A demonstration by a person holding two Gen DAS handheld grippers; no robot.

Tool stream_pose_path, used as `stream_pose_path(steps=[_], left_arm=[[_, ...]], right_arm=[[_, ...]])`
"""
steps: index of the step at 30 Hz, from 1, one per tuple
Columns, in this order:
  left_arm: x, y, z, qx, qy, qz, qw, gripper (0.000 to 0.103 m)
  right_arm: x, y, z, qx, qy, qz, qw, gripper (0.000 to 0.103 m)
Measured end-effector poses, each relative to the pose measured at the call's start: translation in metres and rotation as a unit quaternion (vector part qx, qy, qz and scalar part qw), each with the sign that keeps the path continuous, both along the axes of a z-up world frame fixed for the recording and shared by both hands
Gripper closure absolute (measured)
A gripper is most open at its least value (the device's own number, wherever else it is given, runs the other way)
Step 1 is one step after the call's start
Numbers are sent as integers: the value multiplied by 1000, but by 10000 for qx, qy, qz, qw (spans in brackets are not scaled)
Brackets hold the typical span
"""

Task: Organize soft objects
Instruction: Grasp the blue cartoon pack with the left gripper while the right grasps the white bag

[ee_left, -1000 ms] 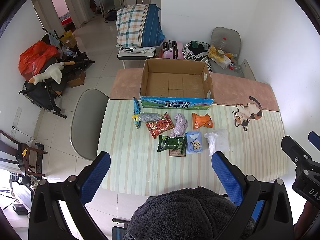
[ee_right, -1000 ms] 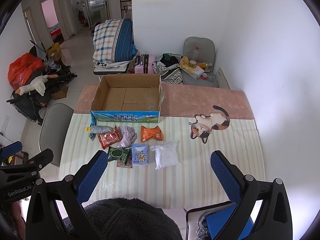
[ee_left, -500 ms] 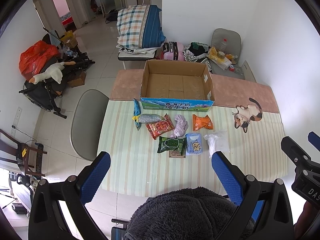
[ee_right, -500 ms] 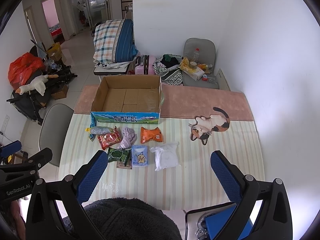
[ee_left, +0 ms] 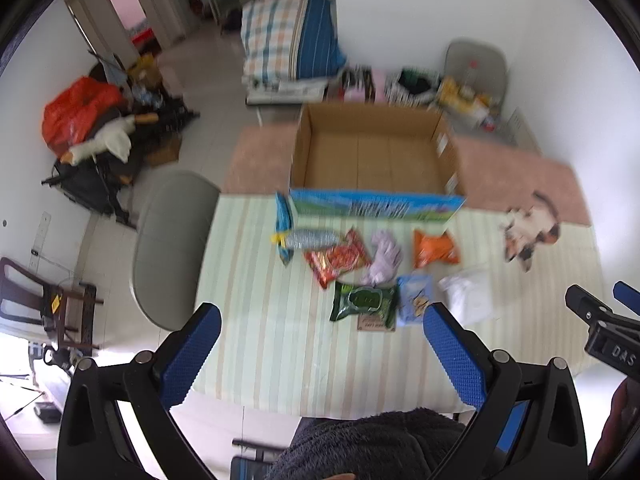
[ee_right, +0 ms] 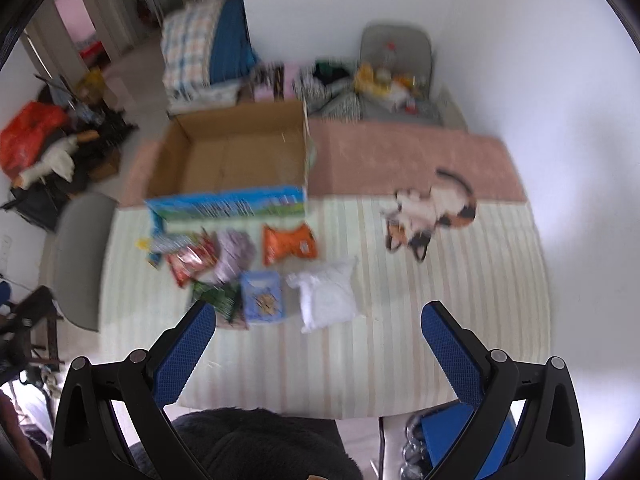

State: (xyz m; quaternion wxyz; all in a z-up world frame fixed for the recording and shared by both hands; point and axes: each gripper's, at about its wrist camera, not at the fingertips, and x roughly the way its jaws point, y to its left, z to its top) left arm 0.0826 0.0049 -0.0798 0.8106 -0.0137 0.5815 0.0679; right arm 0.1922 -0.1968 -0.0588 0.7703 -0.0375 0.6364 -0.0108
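Above the striped desk (ee_left: 256,344), held high: left claw (ee_left: 320,344) wide apart, nothing between its blue pads (ee_left: 192,354); right claw (ee_right: 318,344) likewise spread wide and gripping nothing. At the far side of the desk, sat an open cardboard box (ee_left: 372,160), its inside bare. Just in front of the box, lay a loose cluster of soft things. Nearest the box: a blue packet (ee_left: 283,224) crossed by a silver pouch (ee_left: 310,238), then a red snack bag (ee_left: 338,258), a lilac cloth (ee_left: 382,256) and an orange bag (ee_left: 436,248). Nearer the claws: a green pack (ee_left: 364,302) overlapping a brown card (ee_left: 376,324), a light blue pack (ee_left: 416,298) touching it, and a white bag (ee_right: 326,294) just to the right. Off to the right, well apart from the cluster, printed on the cloth, a calico cat (ee_right: 434,210). Beside the desk on the left, a grey chair (ee_left: 168,240). At the bottom edge of both views, a dark fleecy garment (ee_left: 372,444) on the person. Both views blurred, the right more so; printing on the packs unreadable.
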Motion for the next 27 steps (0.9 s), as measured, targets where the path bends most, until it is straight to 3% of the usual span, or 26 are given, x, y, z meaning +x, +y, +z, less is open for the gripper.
stream_pose_path(steps=[3, 7, 9, 11, 14, 18, 22, 27], left_arm=[[21, -8, -56, -34, 526, -84, 9986, 0], [45, -28, -126, -144, 1140, -232, 9931, 1], [52, -40, -154, -253, 1385, -308, 9896, 9], [62, -53, -180, -403, 1640, -400, 9848, 26], [77, -73, -215, -592, 1976, -453, 9774, 31], [97, -100, -261, -839, 2426, -471, 9653, 31], [107, -127, -290, -1066, 2756, -559, 9537, 31], [115, -154, -322, -910, 3125, -669, 9432, 29]], right_arm=[[19, -10, -62, -149, 411, 73, 9990, 0], [43, -24, -168, -425, 1075, 251, 9930, 0], [52, -29, -217, -468, 1419, 348, 9882, 0], [55, -33, -256, -457, 1686, 392, 9838, 0], [58, -38, -305, -302, 2052, 427, 9773, 0], [57, -47, -341, 71, 2347, 362, 9714, 2], [53, -72, -346, 161, 2448, 176, 9693, 5], [48, -120, -345, 13, 2462, -154, 9691, 6]])
